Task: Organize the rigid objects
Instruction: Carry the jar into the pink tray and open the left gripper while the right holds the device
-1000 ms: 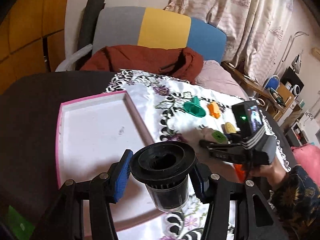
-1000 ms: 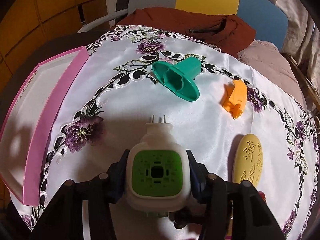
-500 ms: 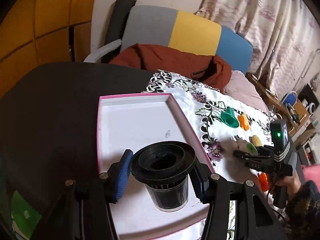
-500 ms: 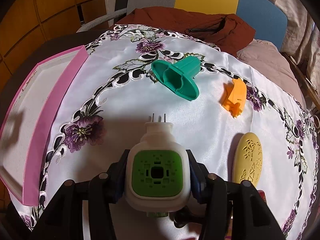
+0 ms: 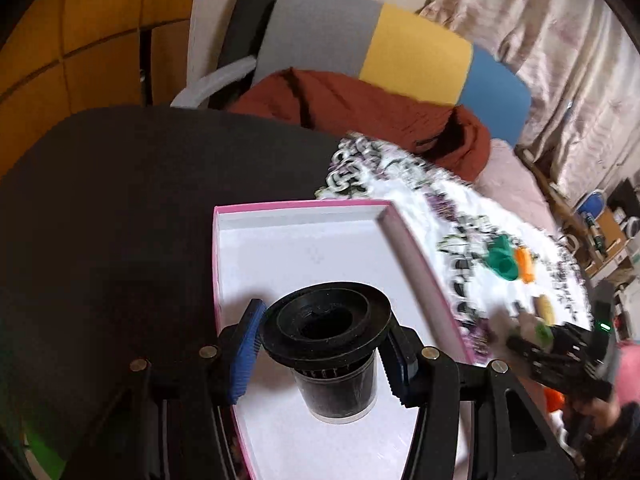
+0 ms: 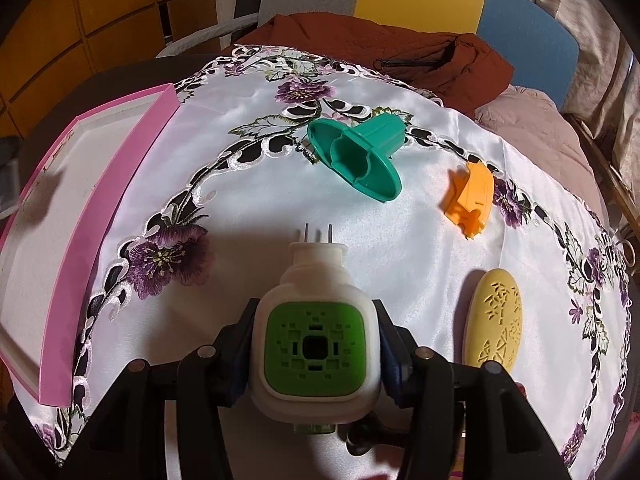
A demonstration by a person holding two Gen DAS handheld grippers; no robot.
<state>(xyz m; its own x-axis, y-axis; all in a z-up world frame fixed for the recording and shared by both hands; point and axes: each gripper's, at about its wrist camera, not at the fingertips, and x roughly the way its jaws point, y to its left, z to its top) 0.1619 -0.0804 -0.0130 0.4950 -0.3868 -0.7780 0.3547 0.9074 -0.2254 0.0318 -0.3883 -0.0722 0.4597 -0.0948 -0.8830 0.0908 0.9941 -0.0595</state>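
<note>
My left gripper (image 5: pixel 326 354) is shut on a black flanged cup (image 5: pixel 328 336) and holds it upright over the near part of the pink-rimmed white tray (image 5: pixel 296 248). My right gripper (image 6: pixel 316 354) is shut on a white plug-in device with a green face (image 6: pixel 316 344), its two prongs pointing away, just above the white embroidered cloth (image 6: pixel 248 216). On the cloth lie a teal funnel-shaped piece (image 6: pixel 360 160), an orange piece (image 6: pixel 472 196) and a yellow oval piece (image 6: pixel 496 316). The right gripper also shows in the left wrist view (image 5: pixel 560 344), right of the tray.
The tray (image 6: pixel 100 184) lies at the cloth's left edge on a dark round table (image 5: pixel 100 208). A chair with a rust-red jacket (image 6: pixel 384 48) stands behind the table. Shelves and clutter (image 5: pixel 608 232) are at the far right.
My left gripper has swung left with the black cup, from the tray's right edge to over the tray's near part. The right gripper has barely moved with the plug-in device.
</note>
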